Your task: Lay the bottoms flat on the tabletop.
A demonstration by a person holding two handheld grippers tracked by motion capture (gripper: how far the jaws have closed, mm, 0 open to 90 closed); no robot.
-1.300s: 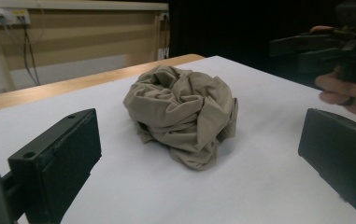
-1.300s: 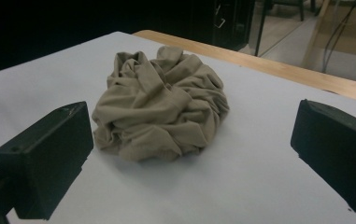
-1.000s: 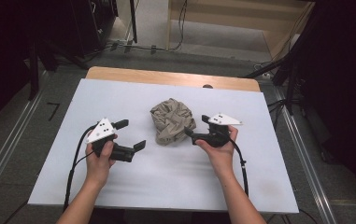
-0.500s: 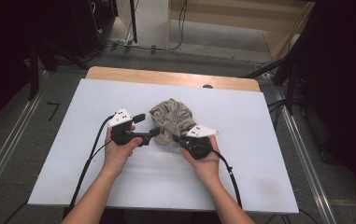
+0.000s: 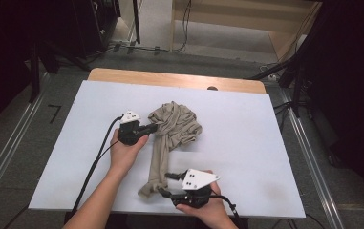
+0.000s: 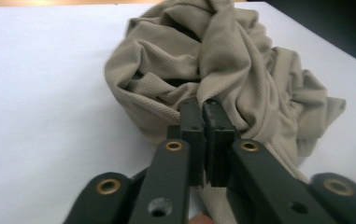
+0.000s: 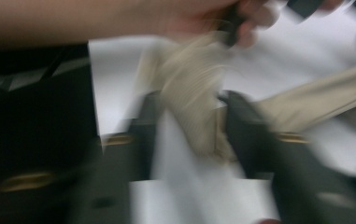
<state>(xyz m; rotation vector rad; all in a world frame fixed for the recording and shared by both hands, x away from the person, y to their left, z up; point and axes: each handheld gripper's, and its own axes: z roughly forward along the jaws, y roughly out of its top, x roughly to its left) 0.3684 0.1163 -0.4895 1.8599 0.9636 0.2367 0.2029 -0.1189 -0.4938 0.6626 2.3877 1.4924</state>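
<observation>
A beige cloth (image 5: 179, 125) lies crumpled in the middle of the white table (image 5: 265, 143), with one strip stretched out toward the near edge. In the high view my left gripper (image 5: 155, 127) touches the bundle's left side. Its jaws are pressed together at a fold of the cloth (image 6: 241, 65), so the left gripper (image 6: 203, 109) looks shut on it. My right gripper (image 5: 163, 183) sits near the front edge at the strip's end. The right gripper view is blurred, but the right gripper (image 7: 189, 121) has its jaws apart with the cloth (image 7: 189, 88) between them.
A wooden strip (image 5: 170, 78) borders the table's far side. Dark stands and cables surround the table on the floor. The left gripper's cable (image 5: 96, 157) trails across the table toward the near left.
Both grippers closed in on the cloth. The right gripper then moved back to the near edge, and a strip of cloth now stretches out with it. The left gripper stayed at the bundle.
</observation>
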